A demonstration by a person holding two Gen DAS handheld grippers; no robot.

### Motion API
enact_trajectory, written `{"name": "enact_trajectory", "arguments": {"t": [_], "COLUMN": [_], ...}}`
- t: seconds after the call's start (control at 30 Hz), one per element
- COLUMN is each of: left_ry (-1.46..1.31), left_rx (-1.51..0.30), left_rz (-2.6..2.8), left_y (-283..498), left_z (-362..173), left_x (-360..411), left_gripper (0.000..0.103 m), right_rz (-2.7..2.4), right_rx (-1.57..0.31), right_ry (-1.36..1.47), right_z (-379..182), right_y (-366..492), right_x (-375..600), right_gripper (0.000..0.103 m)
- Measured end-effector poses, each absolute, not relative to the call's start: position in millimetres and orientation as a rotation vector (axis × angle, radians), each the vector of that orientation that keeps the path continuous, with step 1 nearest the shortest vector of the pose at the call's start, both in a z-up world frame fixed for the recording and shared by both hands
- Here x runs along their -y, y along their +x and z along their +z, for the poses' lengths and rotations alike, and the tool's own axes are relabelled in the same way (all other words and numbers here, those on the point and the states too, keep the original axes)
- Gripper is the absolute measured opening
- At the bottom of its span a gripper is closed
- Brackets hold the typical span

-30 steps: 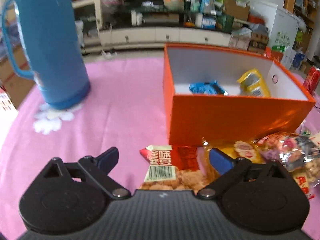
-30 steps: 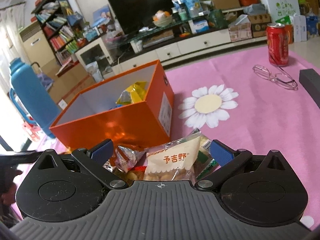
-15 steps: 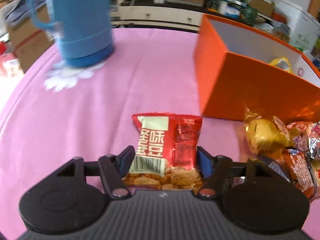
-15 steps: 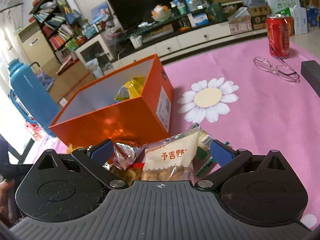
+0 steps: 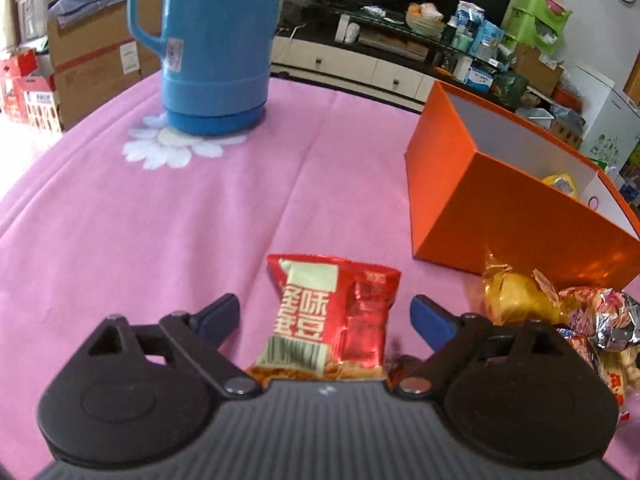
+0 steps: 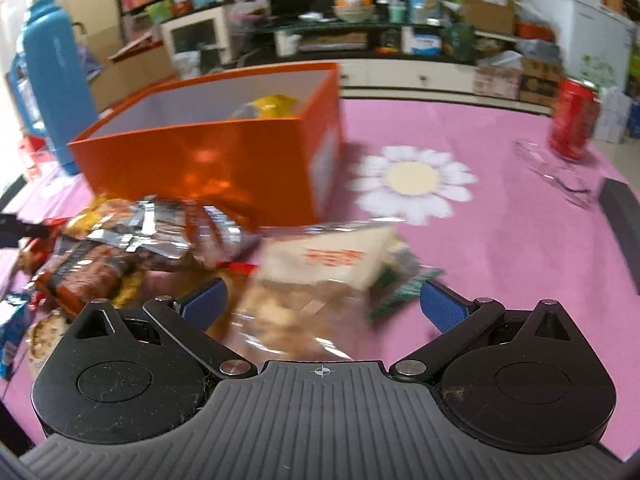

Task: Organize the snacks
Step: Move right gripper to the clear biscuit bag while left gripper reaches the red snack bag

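Observation:
A red snack packet (image 5: pixel 332 316) lies on the pink tablecloth between the fingers of my left gripper (image 5: pixel 324 314), which is open with gaps on both sides. The orange box (image 5: pixel 516 216) stands to the right with a yellow packet (image 5: pixel 560 184) inside. My right gripper (image 6: pixel 322 300) is open over a blurred clear packet of nuts (image 6: pixel 316 276). A pile of snack packets (image 6: pixel 120 240) lies to its left, in front of the orange box (image 6: pixel 224 160).
A tall blue thermos (image 5: pixel 212 44) stands at the far left of the table. A red soda can (image 6: pixel 574 118), glasses (image 6: pixel 556 172) and a dark grey block (image 6: pixel 624 224) are on the right. More packets (image 5: pixel 560 304) lie beside the box.
My left gripper closed around the red packet, then opened again; the packet stays on the cloth. My right gripper view has swung and risen, with the nut packet now blurred between its fingers.

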State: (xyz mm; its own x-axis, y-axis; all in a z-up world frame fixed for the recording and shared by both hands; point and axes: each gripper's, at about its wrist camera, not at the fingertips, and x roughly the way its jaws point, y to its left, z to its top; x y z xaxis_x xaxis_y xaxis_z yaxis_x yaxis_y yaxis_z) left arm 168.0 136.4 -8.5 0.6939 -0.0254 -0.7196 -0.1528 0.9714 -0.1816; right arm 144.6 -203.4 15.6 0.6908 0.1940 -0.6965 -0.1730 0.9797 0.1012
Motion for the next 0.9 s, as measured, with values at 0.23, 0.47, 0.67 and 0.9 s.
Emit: {"name": "enact_trajectory", "arguments": {"t": [0.23, 0.47, 0.67, 0.9], "left_ry": [-0.198, -0.183, -0.177, -0.182], "left_rx": [-0.827, -0.839, -0.819, -0.828], "left_rz": [0.037, 0.018, 0.035, 0.031], "left_y": [173.2, 170.2, 165.3, 169.1], "left_z": [-13.9, -15.4, -12.9, -14.8], "left_x": [-123.2, -120.2, -124.2, -124.0], "left_gripper": [0.093, 0.093, 0.099, 0.099], "right_rz": [0.094, 0.071, 0.044, 0.090], "right_rx": [-0.796, -0.898, -0.755, -0.725], "right_ry": [-0.137, -0.031, -0.175, -0.402], "right_z": [-4.2, -9.1, 12.3, -5.7], "right_y": [153.8, 138.6, 120.5, 120.1], "right_x": [179.9, 209.4, 189.6, 154.8], "right_gripper": [0.091, 0.090, 0.090, 0.079]}}
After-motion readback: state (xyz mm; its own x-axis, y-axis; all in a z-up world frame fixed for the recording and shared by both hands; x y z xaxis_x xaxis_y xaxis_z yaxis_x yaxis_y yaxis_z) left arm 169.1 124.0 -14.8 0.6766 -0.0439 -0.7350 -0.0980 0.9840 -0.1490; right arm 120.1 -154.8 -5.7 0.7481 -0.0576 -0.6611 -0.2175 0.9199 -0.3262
